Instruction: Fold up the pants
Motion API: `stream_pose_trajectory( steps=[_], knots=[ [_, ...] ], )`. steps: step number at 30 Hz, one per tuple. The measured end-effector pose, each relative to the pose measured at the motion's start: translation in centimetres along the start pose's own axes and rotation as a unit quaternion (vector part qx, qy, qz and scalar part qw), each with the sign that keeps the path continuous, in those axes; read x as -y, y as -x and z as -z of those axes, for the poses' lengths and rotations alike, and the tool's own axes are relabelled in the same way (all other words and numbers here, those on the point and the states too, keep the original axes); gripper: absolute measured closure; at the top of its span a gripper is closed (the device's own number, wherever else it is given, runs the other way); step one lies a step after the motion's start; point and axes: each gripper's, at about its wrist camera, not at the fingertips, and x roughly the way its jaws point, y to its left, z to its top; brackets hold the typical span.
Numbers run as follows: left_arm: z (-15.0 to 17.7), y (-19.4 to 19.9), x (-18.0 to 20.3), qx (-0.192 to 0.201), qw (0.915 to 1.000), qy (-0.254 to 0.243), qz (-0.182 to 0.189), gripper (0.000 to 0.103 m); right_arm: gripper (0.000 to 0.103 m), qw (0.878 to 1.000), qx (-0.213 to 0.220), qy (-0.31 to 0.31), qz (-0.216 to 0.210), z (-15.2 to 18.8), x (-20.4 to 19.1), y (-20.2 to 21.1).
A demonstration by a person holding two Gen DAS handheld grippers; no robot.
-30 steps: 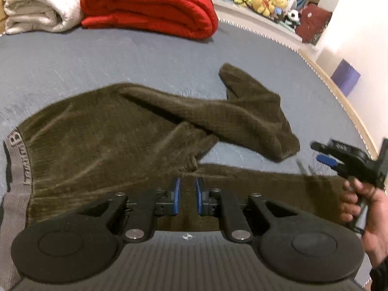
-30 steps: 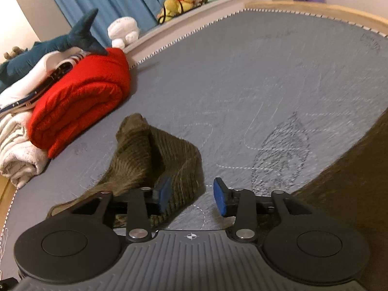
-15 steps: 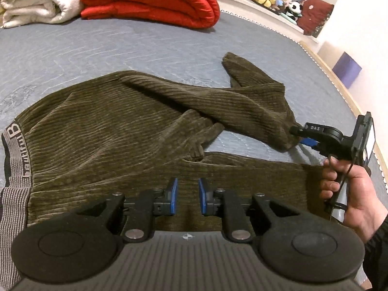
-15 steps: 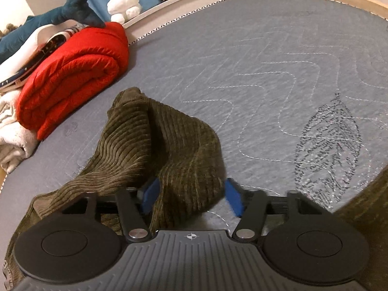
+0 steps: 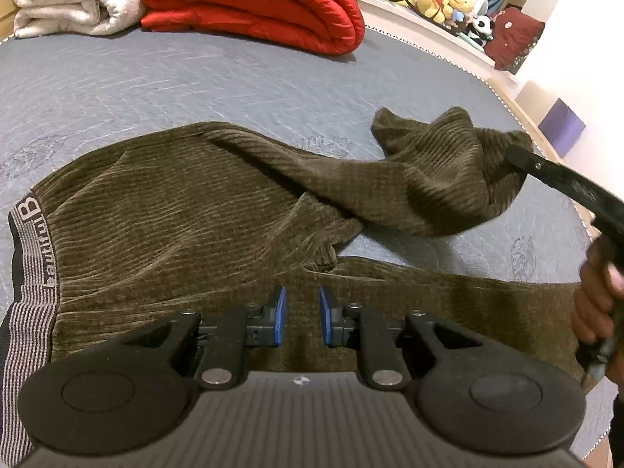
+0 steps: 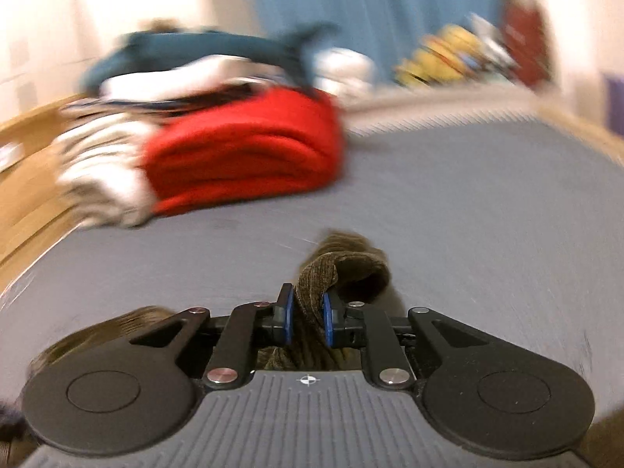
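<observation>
On the grey bed (image 5: 234,78), the right tongs (image 6: 306,318), open half a second ago, now pinch the pants (image 5: 187,210) cuff aloft, starting the fold, while the left tongs (image 5: 299,314) hover slightly parted, empty.

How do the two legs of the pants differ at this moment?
The far leg is bunched, its end lifted and clamped in the right gripper; the near leg lies flat and straight, ungripped, under the left gripper, whose jaws stand apart. Both are brown corduroy on the grey bed.

Large "B" beside smaller, unreadable lettering on the pants' waistband (image 5: 33,265).
</observation>
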Motion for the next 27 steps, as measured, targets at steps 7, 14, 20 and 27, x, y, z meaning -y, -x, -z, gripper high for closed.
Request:
stream_pose_trajectory(
  steps=[7, 14, 20, 27],
  knots=[
    [0.0, 0.3, -0.2, -0.002, 1.0000, 0.003, 0.002, 0.083, 0.087, 0.977, -0.107, 0.132, -0.127, 2.5, -4.5, -0.8],
    [0.0, 0.4, -0.9, -0.004, 1.0000, 0.009, 0.002, 0.079, 0.080, 0.977, -0.155, -0.006, -0.147, 2.8, 1.0, -1.8],
    [-0.2, 0.4, -1.0, -0.005, 0.9999, 0.014, 0.009, 0.077, 0.063, 0.957, -0.103, -0.244, -0.118, 3.0, 9.2, -1.7],
    [-0.2, -0.1, -1.1, -0.009, 0.9999, 0.010, 0.011, 0.076, 0.063, 0.902, -0.111, -0.408, -0.085, 6.7, 13.6, -4.8]
  ],
)
